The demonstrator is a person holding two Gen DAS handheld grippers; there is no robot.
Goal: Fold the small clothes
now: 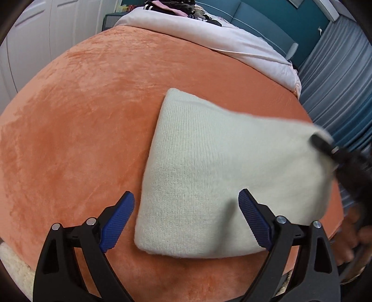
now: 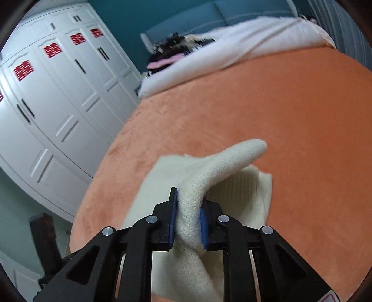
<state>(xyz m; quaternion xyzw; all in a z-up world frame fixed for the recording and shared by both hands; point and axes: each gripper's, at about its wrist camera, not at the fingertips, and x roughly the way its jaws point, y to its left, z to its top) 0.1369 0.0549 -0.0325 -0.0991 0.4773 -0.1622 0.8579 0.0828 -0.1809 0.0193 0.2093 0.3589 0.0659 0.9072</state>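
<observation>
The knit garment (image 1: pixel 209 176) is cream-white with fine vertical ribbing. It lies on a plush orange blanket (image 1: pixel 81 130). Both the left gripper (image 1: pixel 187 204) and the right gripper (image 2: pixel 187 209) are black with ridged blue pads (image 1: pixel 117 223). The quilt (image 1: pixel 209 34) is pale pink-white, the headboard (image 1: pixel 267 21) teal, the curtain (image 1: pixel 337 81) grey-blue. The wardrobe (image 2: pixel 58 97) is white with red paper cut-outs (image 2: pixel 23 69) and black handles.

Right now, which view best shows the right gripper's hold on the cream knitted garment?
The right wrist view: the right gripper pinches a raised fold of the cream knitted garment between its blue pads. The left wrist view shows it only as a dark blur at the garment's right corner.
</observation>
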